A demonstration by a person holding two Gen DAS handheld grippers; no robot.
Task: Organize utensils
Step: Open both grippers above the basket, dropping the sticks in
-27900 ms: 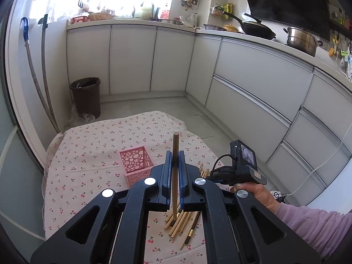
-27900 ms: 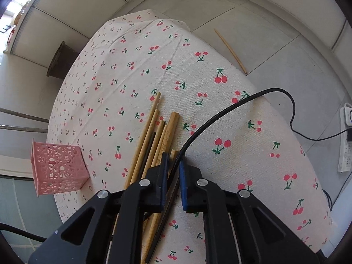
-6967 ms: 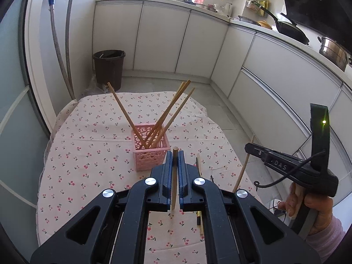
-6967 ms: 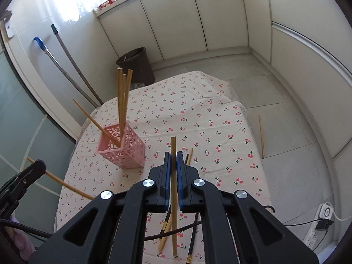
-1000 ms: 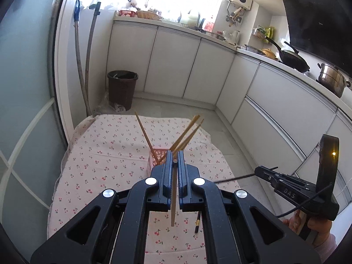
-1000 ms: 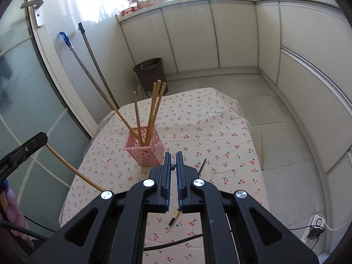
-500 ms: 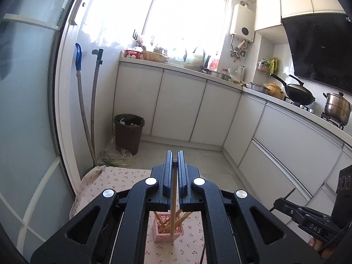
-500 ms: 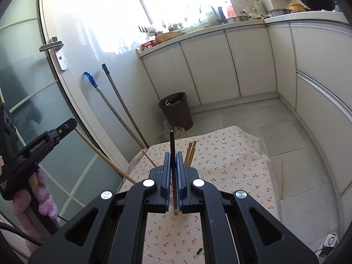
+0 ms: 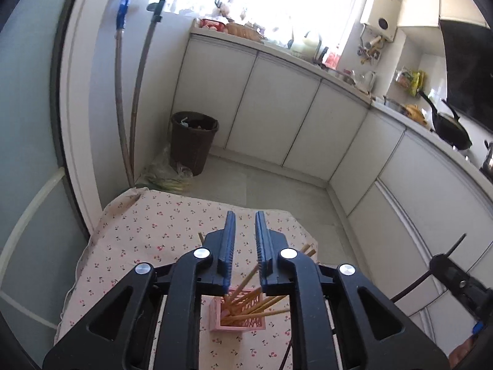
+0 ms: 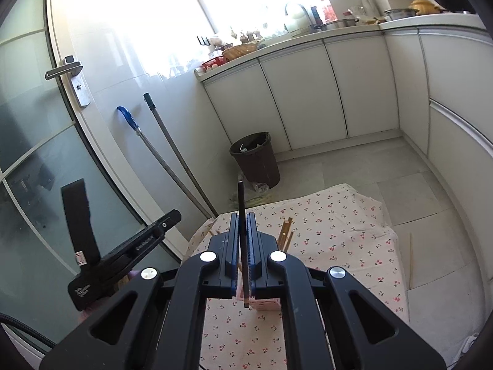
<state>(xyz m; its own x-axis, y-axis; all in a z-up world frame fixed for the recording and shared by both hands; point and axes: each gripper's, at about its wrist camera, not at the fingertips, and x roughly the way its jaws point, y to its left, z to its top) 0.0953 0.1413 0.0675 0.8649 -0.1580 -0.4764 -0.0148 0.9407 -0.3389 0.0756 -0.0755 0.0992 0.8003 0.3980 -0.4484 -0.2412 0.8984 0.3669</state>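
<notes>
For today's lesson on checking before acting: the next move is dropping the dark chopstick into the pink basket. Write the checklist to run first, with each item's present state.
1. right gripper shut on the dark chopstick: ok.
2. left gripper empty, its jaws opening: ok.
3. pink basket upright on the cherry tablecloth: ok.
4. Basket has room among the wooden chopsticks: cannot tell.
5. Dark chopstick's lower tip over the basket: cannot tell.

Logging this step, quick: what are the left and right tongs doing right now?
Left tongs: opening, nothing between them, above the pink basket.
Right tongs: shut on a dark chopstick.
</notes>
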